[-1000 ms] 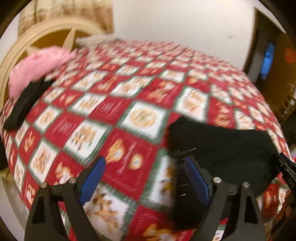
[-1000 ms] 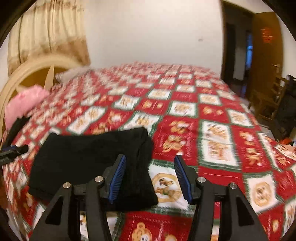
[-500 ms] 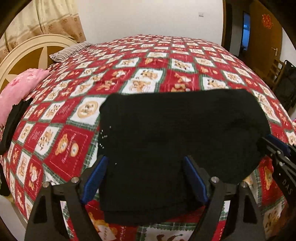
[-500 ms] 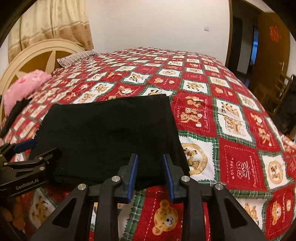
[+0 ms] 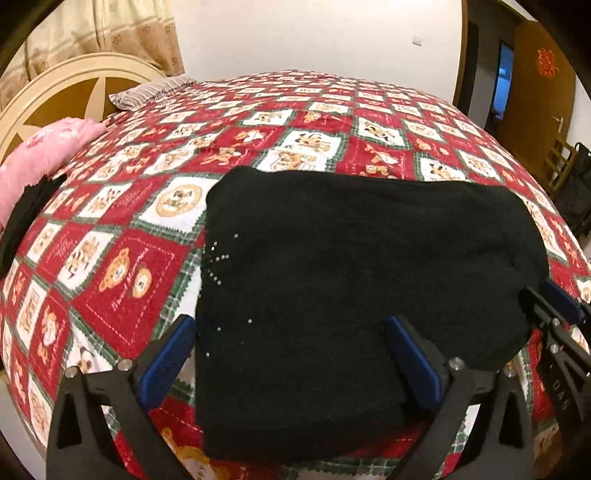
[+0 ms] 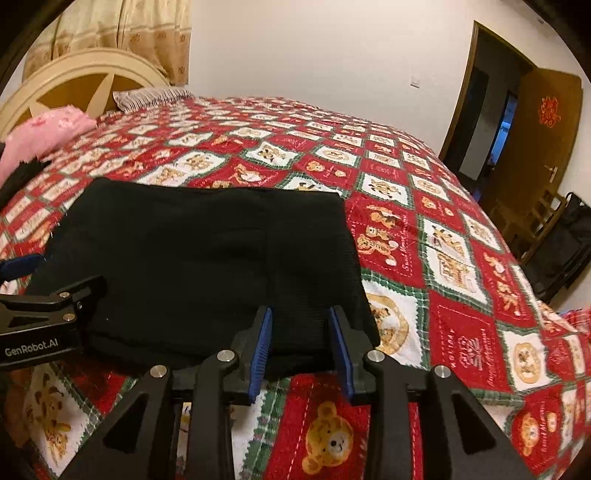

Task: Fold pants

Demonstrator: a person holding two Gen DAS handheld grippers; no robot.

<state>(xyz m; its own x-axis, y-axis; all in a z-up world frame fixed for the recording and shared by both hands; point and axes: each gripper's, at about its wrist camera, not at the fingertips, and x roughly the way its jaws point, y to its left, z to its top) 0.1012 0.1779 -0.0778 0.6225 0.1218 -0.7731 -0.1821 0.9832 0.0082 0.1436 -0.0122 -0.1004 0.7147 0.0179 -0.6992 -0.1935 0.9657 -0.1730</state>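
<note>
On the red, white and green bear-patterned quilt (image 5: 122, 280) one folded black knit pair of pants (image 5: 351, 280) is laid flat, near the quilt's front edge.

Left gripper (image 5: 291, 354): jaws are held wide apart. The blue-padded fingers (image 5: 166, 358) are seen to straddle the near left part of the pants; whether cloth is touched cannot be told. The same gripper is seen at 9 o'clock in the right wrist view (image 6: 48, 295), beside the left edge of the pants.

Right gripper (image 6: 301, 343): jaws are set at a narrow gap, not closed. The near right edge of the pants (image 6: 207, 266) is found between the blue pads; contact cannot be confirmed. In the left wrist view this gripper (image 5: 554, 306) is seen at 3 o'clock, against the right end of the garment.

Surroundings, counted:
- one pink fluffy pillow (image 5: 40, 158), at 10 o'clock, on the quilt;
- one dark cloth item (image 5: 26, 214), laid against the pillow at 9 o'clock;
- one striped grey pillow (image 5: 151, 90), at 11 o'clock;
- one cream and brown round headboard (image 5: 55, 99), behind the pillows;
- one beige patterned curtain (image 6: 122, 33), at 11 o'clock;
- one brown wooden door (image 6: 532, 140), standing open at 2 o'clock;
- one wooden chair (image 6: 532, 221), at 3 o'clock, with a black bag (image 6: 565, 243) just beside it.
</note>
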